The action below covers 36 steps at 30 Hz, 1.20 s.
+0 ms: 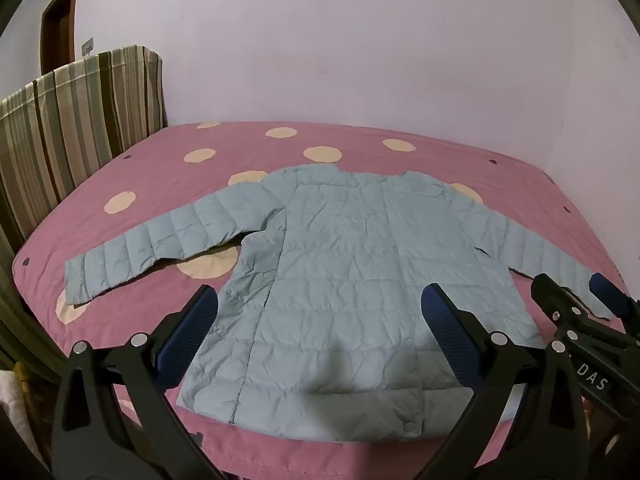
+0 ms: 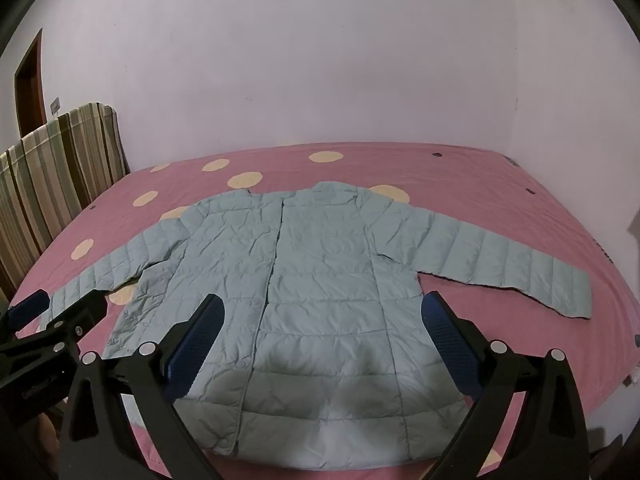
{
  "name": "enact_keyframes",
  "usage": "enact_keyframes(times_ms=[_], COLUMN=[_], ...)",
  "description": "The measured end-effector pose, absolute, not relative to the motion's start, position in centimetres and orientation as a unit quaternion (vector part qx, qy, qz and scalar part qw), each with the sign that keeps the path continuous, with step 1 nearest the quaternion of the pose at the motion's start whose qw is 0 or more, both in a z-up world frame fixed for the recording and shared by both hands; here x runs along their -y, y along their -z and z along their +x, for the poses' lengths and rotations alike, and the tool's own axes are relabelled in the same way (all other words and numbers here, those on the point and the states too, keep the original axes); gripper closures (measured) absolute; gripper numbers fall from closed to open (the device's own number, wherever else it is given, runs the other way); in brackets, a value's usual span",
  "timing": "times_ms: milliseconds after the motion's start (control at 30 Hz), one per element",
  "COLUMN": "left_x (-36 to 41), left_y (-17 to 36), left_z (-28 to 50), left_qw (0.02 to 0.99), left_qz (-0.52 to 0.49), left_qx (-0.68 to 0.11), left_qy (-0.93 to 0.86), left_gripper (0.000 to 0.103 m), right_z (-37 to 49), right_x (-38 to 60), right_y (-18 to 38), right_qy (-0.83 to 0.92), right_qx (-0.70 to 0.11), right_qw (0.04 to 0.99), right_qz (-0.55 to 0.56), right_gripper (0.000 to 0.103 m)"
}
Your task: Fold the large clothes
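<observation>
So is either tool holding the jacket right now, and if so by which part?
Nothing is held. The left tool and right tool both hover open above the light blue jacket, which lies spread flat on the pink bed cover.

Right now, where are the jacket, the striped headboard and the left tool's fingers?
jacket (image 2: 328,280): right wrist view, middle of its quilted front.
striped headboard (image 1: 72,128): left wrist view, its striped cover.
left gripper's fingers (image 1: 192,336): left wrist view, blue pad of one open finger.
</observation>
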State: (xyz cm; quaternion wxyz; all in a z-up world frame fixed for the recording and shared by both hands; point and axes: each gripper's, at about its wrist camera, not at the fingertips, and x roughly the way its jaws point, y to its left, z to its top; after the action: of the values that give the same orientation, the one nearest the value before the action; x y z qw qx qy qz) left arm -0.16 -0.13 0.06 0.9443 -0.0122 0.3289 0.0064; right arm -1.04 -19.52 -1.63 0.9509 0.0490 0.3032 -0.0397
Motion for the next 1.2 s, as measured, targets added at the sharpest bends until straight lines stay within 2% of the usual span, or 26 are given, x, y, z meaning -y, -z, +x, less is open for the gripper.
enact_keyframes(times_ms=[1200], left_x=[-0.01], left_y=[0.59], left_z=[-0.58], left_qw=[0.943], left_qz=[-0.015], left_qx=[-0.334], left_qy=[-0.006], left_gripper=[0.002], right_z=[-1.09], right_x=[19.38], right_y=[1.57], right_qy=[0.039], right_qx=[-0.303], right_qw=[0.951], right_qz=[0.048], right_gripper=[0.005])
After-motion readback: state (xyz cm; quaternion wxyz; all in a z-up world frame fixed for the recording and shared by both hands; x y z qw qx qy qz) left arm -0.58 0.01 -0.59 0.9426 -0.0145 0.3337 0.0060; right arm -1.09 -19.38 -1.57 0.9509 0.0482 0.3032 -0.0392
